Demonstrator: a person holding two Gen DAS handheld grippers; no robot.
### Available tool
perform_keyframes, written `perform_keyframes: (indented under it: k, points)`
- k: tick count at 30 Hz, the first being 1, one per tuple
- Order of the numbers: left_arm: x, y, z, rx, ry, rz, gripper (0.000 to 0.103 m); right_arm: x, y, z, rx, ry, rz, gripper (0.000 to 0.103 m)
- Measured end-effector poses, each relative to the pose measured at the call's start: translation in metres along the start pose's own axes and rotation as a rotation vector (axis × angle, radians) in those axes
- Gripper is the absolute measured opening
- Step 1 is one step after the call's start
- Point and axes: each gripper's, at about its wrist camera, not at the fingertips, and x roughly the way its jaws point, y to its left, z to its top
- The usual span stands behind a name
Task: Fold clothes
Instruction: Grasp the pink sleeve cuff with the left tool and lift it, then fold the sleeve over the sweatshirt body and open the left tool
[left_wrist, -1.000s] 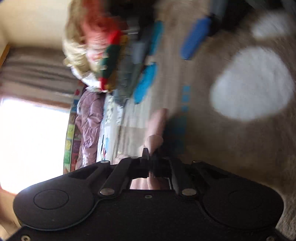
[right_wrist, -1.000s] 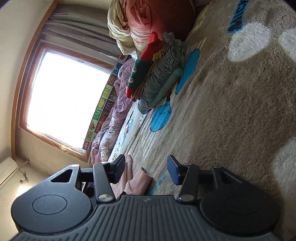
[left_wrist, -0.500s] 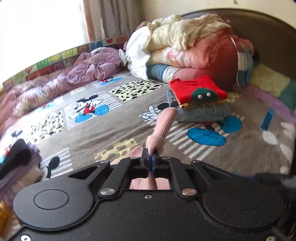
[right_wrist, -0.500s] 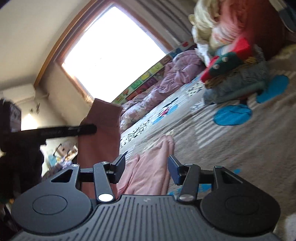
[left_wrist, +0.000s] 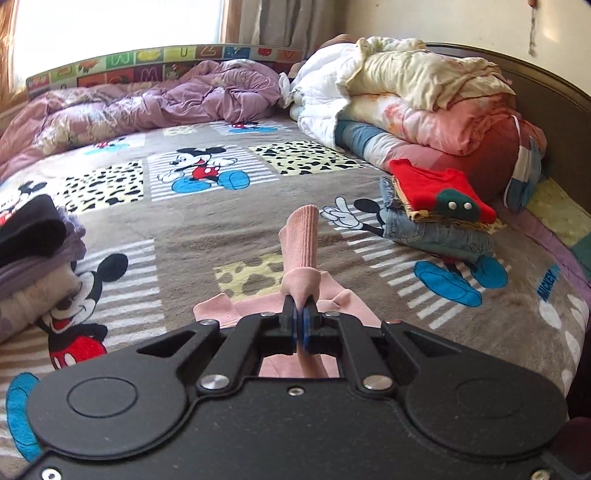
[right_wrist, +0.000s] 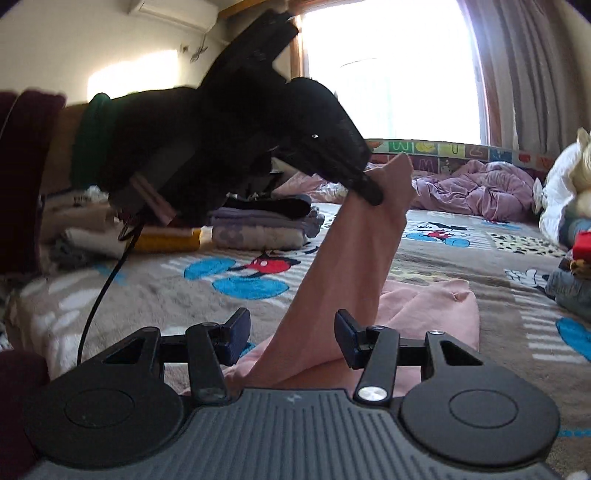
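Two grippers work over a bed covered by a brown Mickey Mouse blanket (left_wrist: 229, 236). The left gripper (left_wrist: 300, 320) has its jaws clenched on a pink garment (left_wrist: 301, 251), pinching a fold of the ribbed cloth so that a sleeve-like length stands up ahead of the jaws while the rest lies on the blanket just below. In the right wrist view that same left gripper (right_wrist: 364, 186) shows as a dark shape raised above the bed, with the pink garment (right_wrist: 354, 266) hanging from its tip in a taut strip down to a crumpled heap on the blanket (right_wrist: 155, 284).

The right gripper (right_wrist: 291, 334) has its jaws released and apart; the hanging strip of pink cloth passes behind the gap between them, and the pads do not press on it.

At the right of the left wrist view, a pile of folded clothes (left_wrist: 436, 210) rests on the blanket, a red top with a green patch lying over jeans. Behind it, rolled quilts (left_wrist: 417, 99) are heaped against the dark headboard (left_wrist: 561, 110). A crumpled purple duvet (left_wrist: 155, 99) lies along the far edge, under the window (right_wrist: 388, 70). Another pile of folded laundry (right_wrist: 258, 225) sits on the bed's left side.
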Motion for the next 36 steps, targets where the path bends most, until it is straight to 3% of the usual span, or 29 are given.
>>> perform_keyframes:
  k: [4, 8, 15, 27, 32, 36]
  points:
    - [0.008, 0.018, -0.002, -0.043, 0.003, -0.027, 0.003, 0.017, 0.031, -0.008, -0.149, 0.074, -0.059, 0.051]
    - [0.020, 0.031, -0.005, -0.056, 0.017, -0.046, 0.003, 0.020, 0.044, -0.013, -0.218, 0.087, -0.104, 0.052]
    - [0.044, 0.057, -0.017, -0.132, 0.044, -0.067, 0.003, 0.031, 0.052, -0.023, -0.299, 0.101, -0.086, 0.051]
    - [0.074, 0.086, -0.040, -0.274, 0.056, -0.167, 0.003, 0.044, 0.058, -0.029, -0.310, 0.186, 0.032, 0.051]
    - [0.092, 0.095, -0.053, -0.295, 0.119, -0.121, 0.003, 0.047, 0.055, -0.031, -0.285, 0.215, 0.049, 0.051]
    - [0.098, 0.103, -0.062, -0.332, 0.133, -0.129, 0.003, 0.047, 0.054, -0.029, -0.268, 0.229, 0.057, 0.051]
